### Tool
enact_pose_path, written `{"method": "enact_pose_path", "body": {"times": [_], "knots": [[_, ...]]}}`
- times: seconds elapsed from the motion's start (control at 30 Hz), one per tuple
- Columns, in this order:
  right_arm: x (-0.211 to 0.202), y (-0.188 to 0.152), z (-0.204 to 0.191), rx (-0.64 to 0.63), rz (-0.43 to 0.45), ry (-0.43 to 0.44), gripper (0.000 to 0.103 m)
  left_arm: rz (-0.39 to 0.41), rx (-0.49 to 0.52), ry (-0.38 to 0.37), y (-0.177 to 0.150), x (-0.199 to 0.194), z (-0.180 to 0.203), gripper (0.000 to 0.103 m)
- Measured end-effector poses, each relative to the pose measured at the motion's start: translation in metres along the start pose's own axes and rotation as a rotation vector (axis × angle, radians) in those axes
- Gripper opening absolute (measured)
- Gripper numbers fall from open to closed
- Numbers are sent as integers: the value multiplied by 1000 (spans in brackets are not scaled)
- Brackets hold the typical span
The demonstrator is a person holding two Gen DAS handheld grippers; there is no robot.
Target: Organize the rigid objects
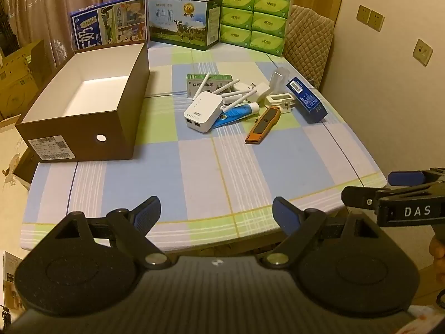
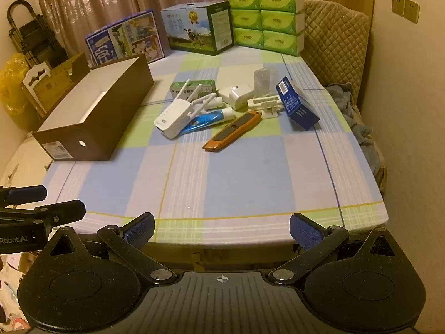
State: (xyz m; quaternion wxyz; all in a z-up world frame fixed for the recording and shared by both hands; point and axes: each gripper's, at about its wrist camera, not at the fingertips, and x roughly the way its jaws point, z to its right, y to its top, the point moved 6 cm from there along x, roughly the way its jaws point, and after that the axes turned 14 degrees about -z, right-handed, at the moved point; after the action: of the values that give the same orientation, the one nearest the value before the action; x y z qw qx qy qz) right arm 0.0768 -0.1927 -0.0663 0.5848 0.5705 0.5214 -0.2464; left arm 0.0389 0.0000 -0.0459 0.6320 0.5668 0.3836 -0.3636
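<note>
An open brown box with a white, empty inside stands at the table's left. A pile lies mid-table: a white router with antennas, a blue tube, an orange utility knife, a dark blue carton, a small green box, white adapters and a white clip. My left gripper and right gripper are open and empty at the table's near edge.
Two milk cartons and a stack of green tissue packs line the table's far edge. A quilted chair stands at the far right. Cardboard boxes sit left of the table. The checked tablecloth covers the table.
</note>
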Motion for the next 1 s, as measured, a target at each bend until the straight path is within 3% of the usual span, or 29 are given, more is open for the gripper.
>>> {"method": "enact_pose_path", "body": {"times": [0.57,1.0], "knots": [[6,2,0,-8,-1,4,101,-2,4,10,0,-1,0,85],[7,5,-7,-19,-5,7,101,0,3,12,-3,-2,-20,85]]}}
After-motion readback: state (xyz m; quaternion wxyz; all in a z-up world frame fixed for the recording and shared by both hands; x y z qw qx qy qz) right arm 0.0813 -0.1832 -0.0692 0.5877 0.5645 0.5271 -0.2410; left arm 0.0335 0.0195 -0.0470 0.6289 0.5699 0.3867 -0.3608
